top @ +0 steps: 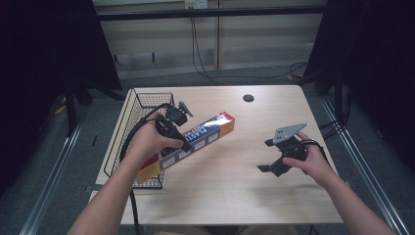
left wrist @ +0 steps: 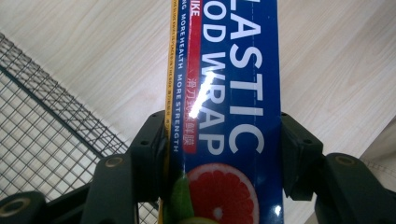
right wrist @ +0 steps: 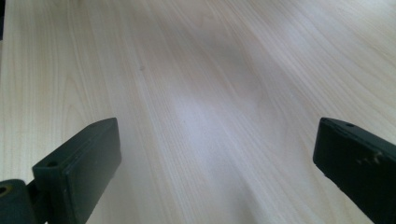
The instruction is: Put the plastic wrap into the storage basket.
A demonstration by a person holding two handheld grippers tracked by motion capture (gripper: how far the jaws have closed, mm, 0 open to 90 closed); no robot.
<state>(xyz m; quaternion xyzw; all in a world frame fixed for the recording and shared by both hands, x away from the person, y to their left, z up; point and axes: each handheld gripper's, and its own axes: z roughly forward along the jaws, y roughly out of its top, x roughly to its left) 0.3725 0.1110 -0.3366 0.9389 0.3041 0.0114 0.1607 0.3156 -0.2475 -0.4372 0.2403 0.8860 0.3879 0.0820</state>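
Observation:
A long blue box of plastic food wrap [top: 195,139] with a red end and white lettering is held slantwise above the table, its near end over the wire basket [top: 142,100]. My left gripper [top: 182,145] is shut on the box around its middle. In the left gripper view both black jaws press the sides of the box [left wrist: 229,102], which runs up between them, and the left gripper [left wrist: 223,154] grips just above an orange picture. My right gripper [top: 266,155] hovers over the table's right side, open. Its two jaws stand wide apart over bare wood in the right gripper view, where the right gripper [right wrist: 212,158] holds nothing.
The black wire basket sits at the table's [top: 235,196] left edge. A small dark round hole [top: 248,98] lies near the table's far edge. Cables hang on the wall behind. Bare wood lies between the two hands.

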